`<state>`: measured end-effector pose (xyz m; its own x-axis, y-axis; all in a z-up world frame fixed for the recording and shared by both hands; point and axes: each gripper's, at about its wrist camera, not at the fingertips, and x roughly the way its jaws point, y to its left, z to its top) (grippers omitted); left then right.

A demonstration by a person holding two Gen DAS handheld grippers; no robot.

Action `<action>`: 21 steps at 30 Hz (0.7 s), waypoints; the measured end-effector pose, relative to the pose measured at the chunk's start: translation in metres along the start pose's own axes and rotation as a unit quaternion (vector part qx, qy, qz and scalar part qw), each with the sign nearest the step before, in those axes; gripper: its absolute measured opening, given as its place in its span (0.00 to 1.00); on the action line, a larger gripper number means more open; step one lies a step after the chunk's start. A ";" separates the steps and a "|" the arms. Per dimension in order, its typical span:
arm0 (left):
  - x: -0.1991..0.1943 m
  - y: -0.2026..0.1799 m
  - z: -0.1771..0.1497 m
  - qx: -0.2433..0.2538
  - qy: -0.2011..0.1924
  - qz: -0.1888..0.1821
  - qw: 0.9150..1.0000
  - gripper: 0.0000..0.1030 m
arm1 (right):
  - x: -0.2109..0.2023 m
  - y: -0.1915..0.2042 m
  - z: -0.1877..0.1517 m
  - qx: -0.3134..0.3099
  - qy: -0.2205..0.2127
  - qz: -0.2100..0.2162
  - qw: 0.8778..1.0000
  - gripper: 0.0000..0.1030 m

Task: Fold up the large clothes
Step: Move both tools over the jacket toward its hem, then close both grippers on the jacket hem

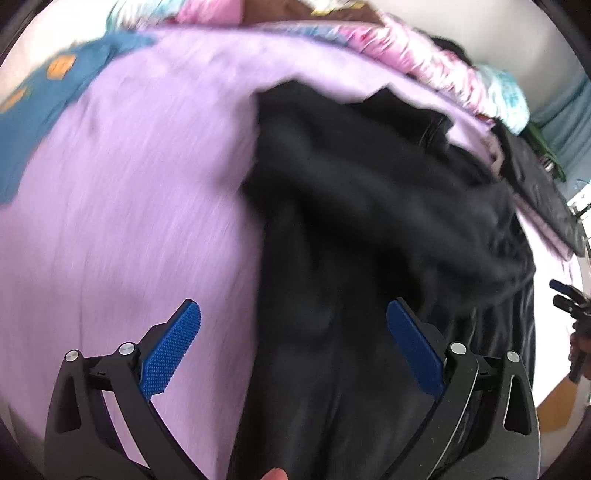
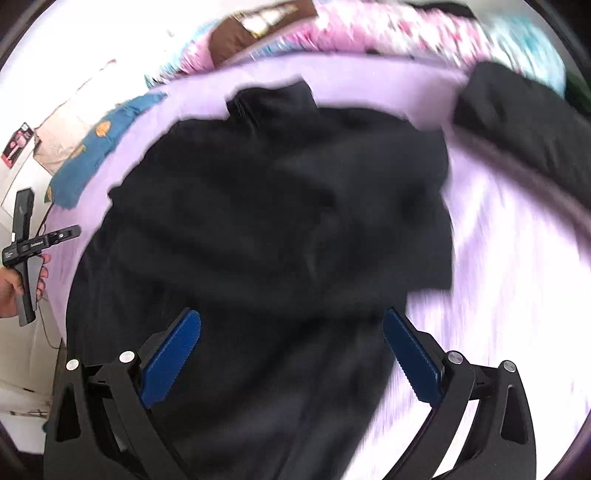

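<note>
A large black garment (image 2: 280, 206) lies spread on a lilac bed sheet (image 2: 517, 258), collar at the far end; both views are motion-blurred. In the left wrist view the garment (image 1: 369, 206) is rumpled and fills the middle and right. My left gripper (image 1: 293, 314) is open and empty above the garment's left edge, its left pad (image 1: 173, 350) over the sheet (image 1: 129, 203). My right gripper (image 2: 291, 321) is open and empty above the garment's near part. The left gripper also shows in the right wrist view (image 2: 26, 243), held in a hand at the far left.
A blue cloth with orange patches (image 1: 48, 96) lies at the sheet's far left. A pink floral quilt (image 2: 369, 29) and a brown cushion (image 2: 258, 26) run along the back. Another dark item (image 2: 524, 122) lies at the right edge of the bed.
</note>
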<state>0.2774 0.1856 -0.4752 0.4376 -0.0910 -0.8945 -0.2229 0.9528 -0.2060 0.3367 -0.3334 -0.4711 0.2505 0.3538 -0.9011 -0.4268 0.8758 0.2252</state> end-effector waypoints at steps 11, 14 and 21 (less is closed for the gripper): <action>-0.004 0.032 -0.104 -0.054 0.077 -0.006 0.996 0.94 | -0.002 -0.021 -0.113 0.091 0.079 -0.044 0.992 0.95; -0.005 0.034 -0.123 -0.057 0.093 -0.007 0.994 0.94 | 0.001 -0.015 -0.129 0.095 0.093 -0.055 0.990 0.95; -0.001 0.030 -0.159 -0.059 0.126 -0.022 0.990 0.94 | 0.014 0.014 -0.161 0.104 0.124 -0.039 0.986 0.95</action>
<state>0.1317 0.1681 -0.5438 0.2205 -0.2156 -0.9513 -0.3151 0.9072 -0.2787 0.1943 -0.3686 -0.5398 0.0435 0.2136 -0.9760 -0.2201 0.9549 0.1992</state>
